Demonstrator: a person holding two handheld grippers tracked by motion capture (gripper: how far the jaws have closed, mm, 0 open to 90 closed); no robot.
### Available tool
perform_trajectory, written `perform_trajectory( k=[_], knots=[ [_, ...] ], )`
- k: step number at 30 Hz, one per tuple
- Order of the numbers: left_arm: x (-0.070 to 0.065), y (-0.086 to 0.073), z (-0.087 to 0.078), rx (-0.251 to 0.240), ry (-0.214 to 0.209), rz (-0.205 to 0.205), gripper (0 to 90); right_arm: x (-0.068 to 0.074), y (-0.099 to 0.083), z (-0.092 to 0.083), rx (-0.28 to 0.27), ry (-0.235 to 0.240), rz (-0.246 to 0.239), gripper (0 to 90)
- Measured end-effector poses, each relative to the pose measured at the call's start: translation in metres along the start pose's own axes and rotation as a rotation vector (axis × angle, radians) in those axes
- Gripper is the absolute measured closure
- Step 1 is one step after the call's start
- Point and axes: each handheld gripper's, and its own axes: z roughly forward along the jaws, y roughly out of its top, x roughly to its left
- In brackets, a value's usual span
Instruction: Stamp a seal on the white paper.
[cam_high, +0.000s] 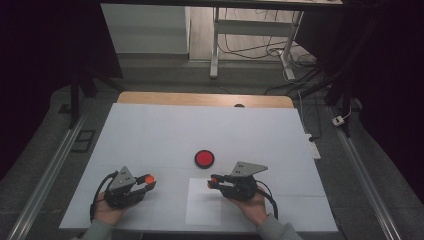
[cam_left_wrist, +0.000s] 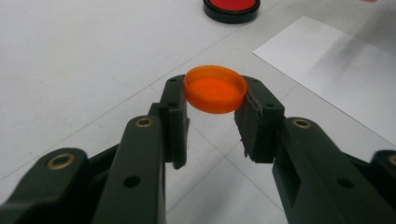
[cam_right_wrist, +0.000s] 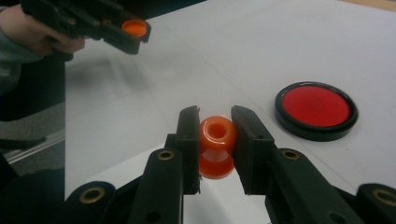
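Left gripper view has the orange cap (cam_left_wrist: 215, 88) pinched open-side-up between the left gripper (cam_left_wrist: 212, 123) jaws, held over the white table (cam_left_wrist: 70, 70). Right gripper (cam_right_wrist: 215, 144) is clamped on a small orange spool (cam_right_wrist: 216, 145), hole facing the camera, and both hands sit low near the table's front edge. A red disc in a black rim (cam_high: 204, 159) lies just beyond them, next to a blank paper sheet (cam_high: 204, 202), no readable writing anywhere.

Both hands rest low near the table's front edge, left gripper (cam_high: 148, 181) and right gripper (cam_high: 214, 181) clamped, fingers facing inward.
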Motion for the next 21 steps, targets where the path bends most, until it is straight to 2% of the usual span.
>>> perform_trajectory(
  k=[8,21],
  knots=[
    [0.0,0.0,0.0,0.003,-0.003,0.0,64.5,0.009,-0.003,0.006,0.033,0.023,-0.028,72.2],
    [0.0,0.0,0.001,0.004,-0.003,0.003,64.5,0.014,-0.009,0.016,0.076,0.034,-0.059,72.2]
  ],
)
